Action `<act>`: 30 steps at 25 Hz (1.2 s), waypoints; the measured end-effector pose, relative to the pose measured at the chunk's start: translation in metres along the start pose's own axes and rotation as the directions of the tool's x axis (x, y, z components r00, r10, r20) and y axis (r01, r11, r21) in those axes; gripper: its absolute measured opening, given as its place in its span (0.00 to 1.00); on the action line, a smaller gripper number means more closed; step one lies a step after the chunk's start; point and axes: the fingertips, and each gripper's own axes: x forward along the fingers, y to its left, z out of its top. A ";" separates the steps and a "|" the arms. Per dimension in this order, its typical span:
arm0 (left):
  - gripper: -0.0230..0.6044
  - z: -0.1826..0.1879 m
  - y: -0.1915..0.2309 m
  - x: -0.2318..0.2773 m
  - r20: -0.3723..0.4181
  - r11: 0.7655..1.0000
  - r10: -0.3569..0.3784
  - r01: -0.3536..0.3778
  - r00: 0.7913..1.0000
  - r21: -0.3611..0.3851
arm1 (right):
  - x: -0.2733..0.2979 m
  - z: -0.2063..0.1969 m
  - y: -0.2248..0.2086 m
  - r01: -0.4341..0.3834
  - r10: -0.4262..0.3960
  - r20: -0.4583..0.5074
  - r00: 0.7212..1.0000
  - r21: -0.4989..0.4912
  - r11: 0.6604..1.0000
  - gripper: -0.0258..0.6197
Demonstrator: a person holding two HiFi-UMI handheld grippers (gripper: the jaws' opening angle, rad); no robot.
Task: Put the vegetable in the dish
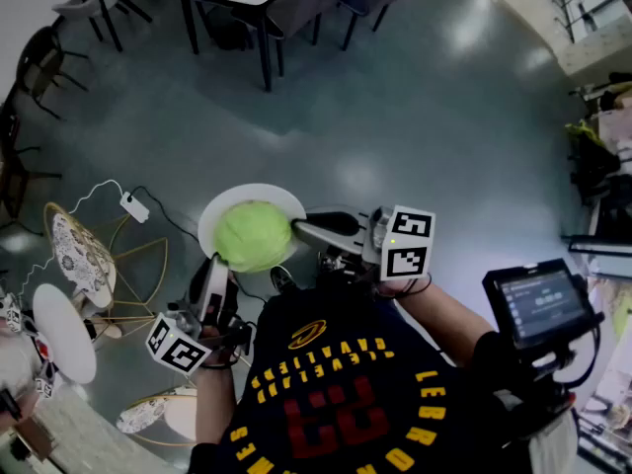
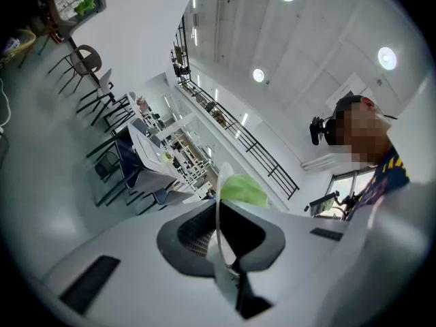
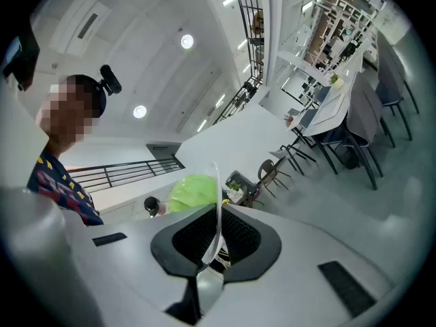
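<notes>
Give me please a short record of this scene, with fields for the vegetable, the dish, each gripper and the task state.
vegetable: round and green, lying on the dish
dish: white plate, held over the floor, seen edge-on in both gripper views
left gripper: shut on the dish's rim, on the person's side
right gripper: shut on the rim at the dish's right side
task state: the vegetable is already in the dish
</notes>
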 end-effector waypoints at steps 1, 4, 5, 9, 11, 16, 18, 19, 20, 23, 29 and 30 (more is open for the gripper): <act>0.07 0.000 0.000 0.000 0.000 1.000 0.001 -0.001 1.000 -0.001 | 0.000 0.000 0.000 0.001 -0.001 -0.001 1.000 0.000 1.000 0.08; 0.07 -0.002 -0.001 0.000 -0.003 1.000 0.004 -0.004 1.000 -0.002 | -0.002 -0.001 -0.001 0.003 -0.003 -0.003 1.000 0.002 1.000 0.08; 0.07 -0.003 -0.001 0.000 -0.004 1.000 0.005 -0.005 1.000 -0.002 | -0.003 -0.001 -0.001 0.003 -0.003 -0.003 1.000 0.003 1.000 0.08; 0.07 -0.005 -0.004 0.002 0.003 1.000 0.023 -0.023 1.000 0.004 | -0.006 0.000 -0.003 0.012 -0.012 -0.003 1.000 0.018 1.000 0.08; 0.07 -0.005 -0.006 0.007 0.015 0.999 0.050 -0.049 0.999 -0.007 | -0.008 0.004 -0.005 0.017 -0.017 -0.001 1.000 0.043 0.999 0.08; 0.07 -0.016 0.004 0.013 0.013 0.975 0.101 -0.096 0.995 -0.201 | -0.018 0.001 -0.022 0.071 -0.080 0.034 0.996 0.216 0.974 0.08; 0.07 -0.024 0.012 0.012 0.035 0.939 0.113 -0.095 0.993 -0.330 | -0.021 -0.011 -0.035 0.104 -0.119 0.028 0.992 0.314 0.944 0.08; 0.07 -0.030 0.016 0.012 0.032 0.916 0.130 -0.108 0.991 -0.386 | -0.024 -0.016 -0.042 0.123 -0.140 0.022 0.990 0.363 0.924 0.08; 0.07 -0.037 0.019 0.013 0.017 0.895 0.154 -0.132 0.988 -0.427 | -0.029 -0.022 -0.048 0.141 -0.160 0.014 0.987 0.407 0.902 0.08; 0.07 -0.059 0.029 0.013 -0.051 0.855 0.240 -0.236 0.970 -0.461 | -0.048 -0.036 -0.068 0.200 -0.222 -0.017 0.975 0.505 0.840 0.08; 0.07 -0.072 0.036 0.024 -0.053 0.795 0.309 -0.288 0.950 -0.534 | -0.054 -0.032 -0.087 0.222 -0.229 -0.057 0.972 0.553 0.803 0.07; 0.07 -0.073 0.033 0.026 -0.035 0.795 0.302 -0.272 0.953 -0.542 | -0.055 -0.032 -0.086 0.216 -0.220 -0.061 0.974 0.558 0.801 0.07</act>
